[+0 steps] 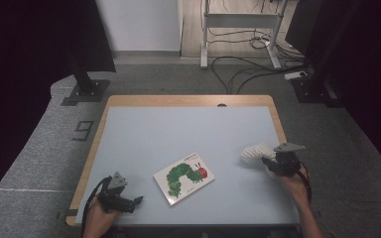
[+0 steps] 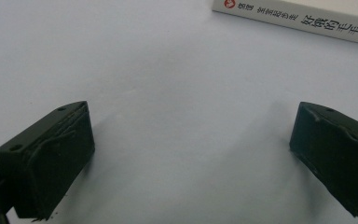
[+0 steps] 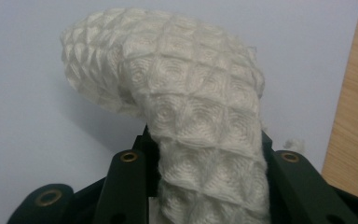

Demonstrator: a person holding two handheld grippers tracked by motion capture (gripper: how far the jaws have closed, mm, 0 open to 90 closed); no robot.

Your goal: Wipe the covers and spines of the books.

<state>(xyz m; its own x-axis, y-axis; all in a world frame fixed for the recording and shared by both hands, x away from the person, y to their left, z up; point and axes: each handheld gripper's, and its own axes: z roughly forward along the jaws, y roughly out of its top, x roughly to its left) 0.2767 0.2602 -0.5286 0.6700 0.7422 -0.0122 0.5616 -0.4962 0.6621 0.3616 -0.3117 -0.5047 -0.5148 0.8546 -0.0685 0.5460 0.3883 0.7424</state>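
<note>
Table (image 1: 188, 129): pale blue top with a light wooden rim, standing on grey carpet. My forearms come in at its near edge.

Picture book (image 1: 184, 177): lies flat near the front middle of the table, cover up, showing a green caterpillar with a red head. It is turned at an angle to the table edge. In the left gripper view its white spine (image 2: 303, 21) with printed characters runs along the top, well ahead of my jaws.

White waffle-knit cloth (image 1: 256, 152): at the right side of the table, near the wooden rim. In the right gripper view the cloth (image 3: 191, 107) is rolled or bunched into a thick quilted tube that rises from between my jaws and curls over to the left above the table top.

Right gripper (image 1: 271, 162): my right hand holds it near the table's right edge, jaws clenched on the cloth's lower end, fabric pressed between them on both sides.

Left gripper (image 1: 138, 200): near the front left corner, low over the table, pointing toward the book. Jaws spread wide with bare blue surface between them; grasping nothing.
</note>
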